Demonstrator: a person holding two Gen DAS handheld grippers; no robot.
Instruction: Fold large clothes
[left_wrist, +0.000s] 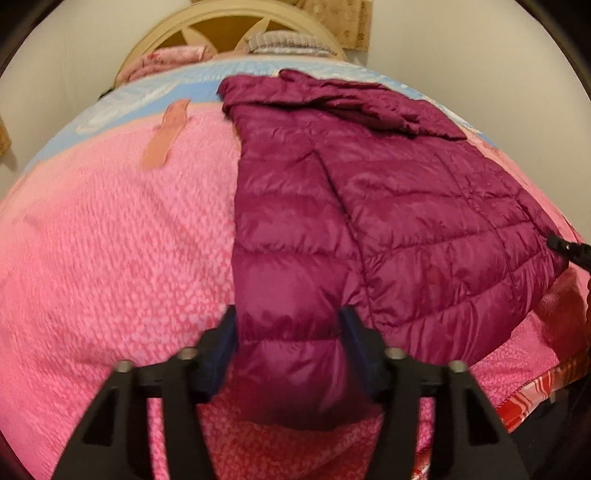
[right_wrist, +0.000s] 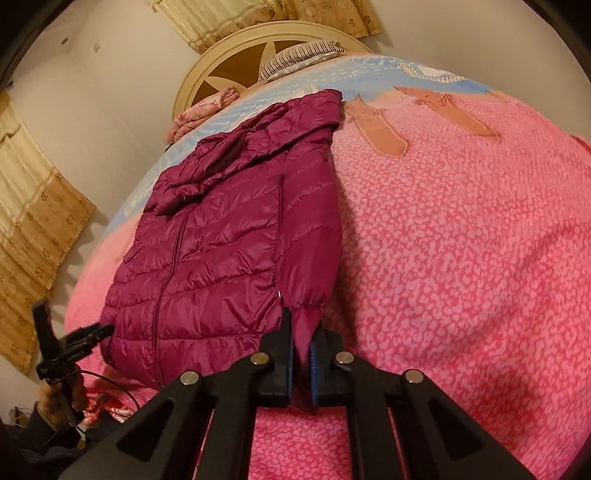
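Note:
A magenta quilted puffer jacket (left_wrist: 388, 206) lies front up on a pink bedspread (left_wrist: 110, 240), hood toward the headboard; it also shows in the right wrist view (right_wrist: 207, 258). In the left wrist view my gripper (left_wrist: 288, 325) is open, its jaws either side of a sleeve cuff (left_wrist: 291, 365). In the right wrist view my gripper (right_wrist: 303, 332) is shut on the thin edge of a sleeve cuff (right_wrist: 306, 325). The other hand-held gripper (right_wrist: 92, 332) shows at the jacket's bottom hem corner, and a dark tip (left_wrist: 565, 247) shows at the right edge of the left view.
A round cream headboard (right_wrist: 236, 51) with pillows (right_wrist: 303, 55) stands at the far end. Beige curtains (right_wrist: 33, 221) hang on the left wall. The bedspread has a blue band and salmon appliqué shapes (right_wrist: 376, 125). A red striped sheet (left_wrist: 524, 402) shows at the bed's edge.

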